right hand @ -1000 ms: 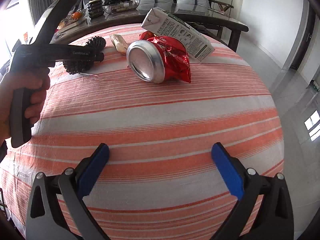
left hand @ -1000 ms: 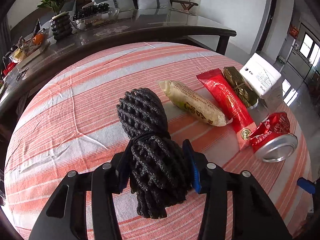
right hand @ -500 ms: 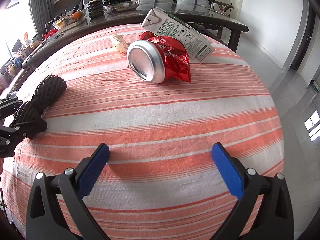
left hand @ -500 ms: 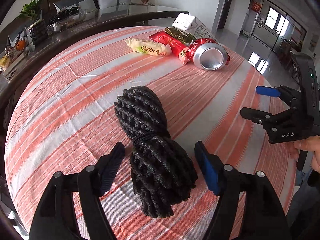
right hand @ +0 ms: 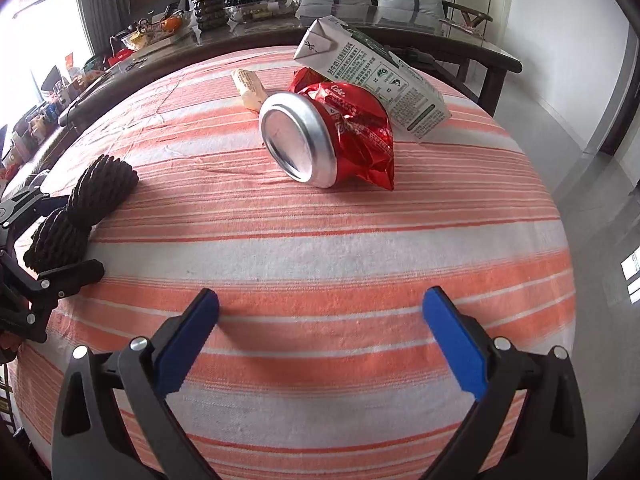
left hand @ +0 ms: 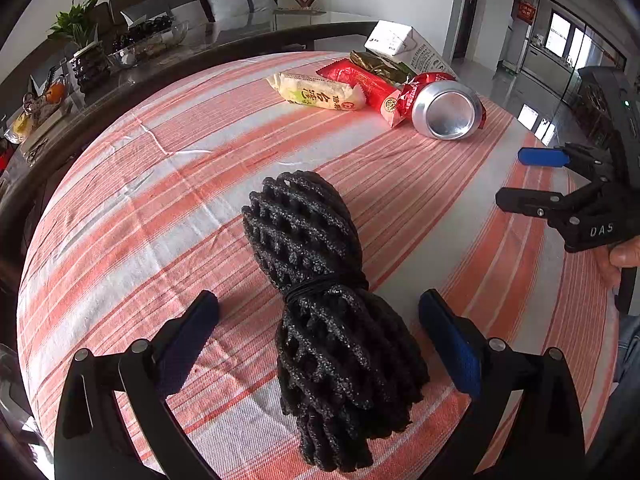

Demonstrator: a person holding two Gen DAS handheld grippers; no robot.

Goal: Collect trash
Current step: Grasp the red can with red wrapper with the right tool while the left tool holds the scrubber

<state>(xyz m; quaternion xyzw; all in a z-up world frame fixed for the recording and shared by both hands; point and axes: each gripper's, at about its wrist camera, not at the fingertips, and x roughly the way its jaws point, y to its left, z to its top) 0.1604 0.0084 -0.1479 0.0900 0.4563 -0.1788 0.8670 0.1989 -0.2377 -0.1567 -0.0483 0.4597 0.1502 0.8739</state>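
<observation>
Left jaws: the left gripper (left hand: 318,336) is spreading wide and still opening, its pads standing clear on either side of the black foam net bundle (left hand: 320,304), which is lying loose between them.
Right jaws: the right gripper (right hand: 320,336) is standing wide apart, gripping nothing, only striped cloth showing between its blue pads.
Bundle: it is resting on the orange-and-white striped tablecloth (left hand: 120,208), tied at the middle by a black band.
Other trash: a crushed red cola can (right hand: 320,136) is lying on its side, touching a white milk carton (right hand: 376,80) behind it.
Wrappers: a yellow snack packet (left hand: 316,92), a red wrapper (left hand: 364,88) and a dark green wrapper (left hand: 380,66) are lying side by side beside the can.
</observation>
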